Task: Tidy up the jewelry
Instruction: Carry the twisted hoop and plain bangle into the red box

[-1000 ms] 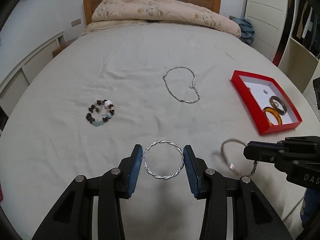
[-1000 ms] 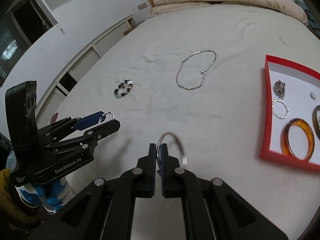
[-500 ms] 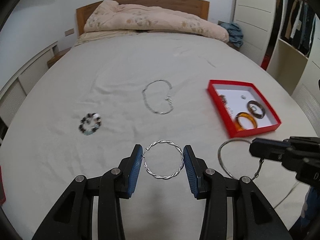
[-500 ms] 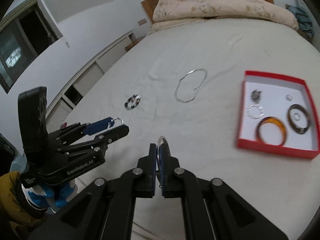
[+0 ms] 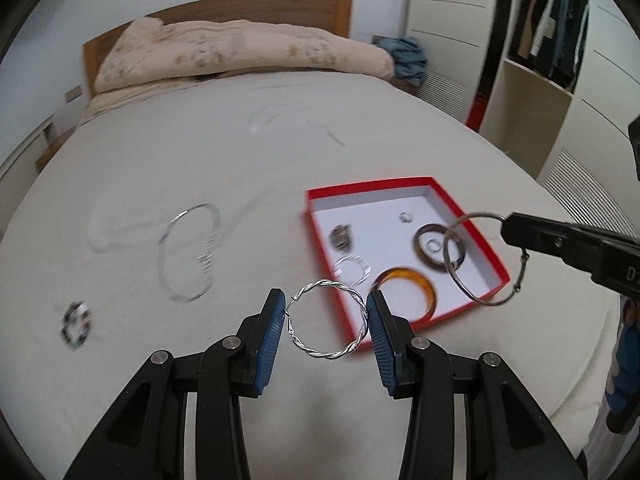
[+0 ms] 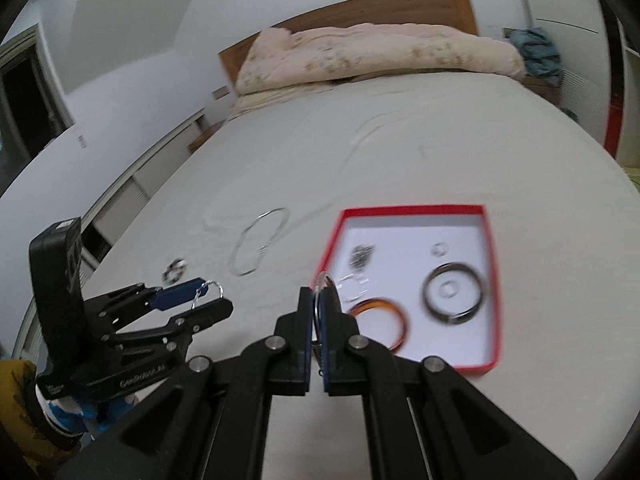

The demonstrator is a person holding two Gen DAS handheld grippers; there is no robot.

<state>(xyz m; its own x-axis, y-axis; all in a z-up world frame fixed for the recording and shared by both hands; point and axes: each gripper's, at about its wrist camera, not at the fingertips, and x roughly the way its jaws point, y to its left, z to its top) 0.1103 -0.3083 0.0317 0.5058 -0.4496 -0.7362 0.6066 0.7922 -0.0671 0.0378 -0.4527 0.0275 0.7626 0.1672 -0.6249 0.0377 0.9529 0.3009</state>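
With the left gripper [image 5: 326,326] clamped across the twisted silver hoop [image 5: 326,320] and the right gripper [image 6: 319,312] pinching the plain hoop [image 5: 478,258], both held above the red box [image 5: 490,246], lower each over bare white floor before releasing.

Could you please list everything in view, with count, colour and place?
box: 1, red, white inside, on bed.
bangles: 2, amber and dark, in box.
small pieces: about four, silvery, blurred, in box.
necklace: 1, silver, on bed left of box.
bead bracelet: 1, dark, far left.
duvet: 1, beige, at headboard.
twisted hoop: 1, silver, in left gripper.
plain hoop: 1, silver, in right gripper.
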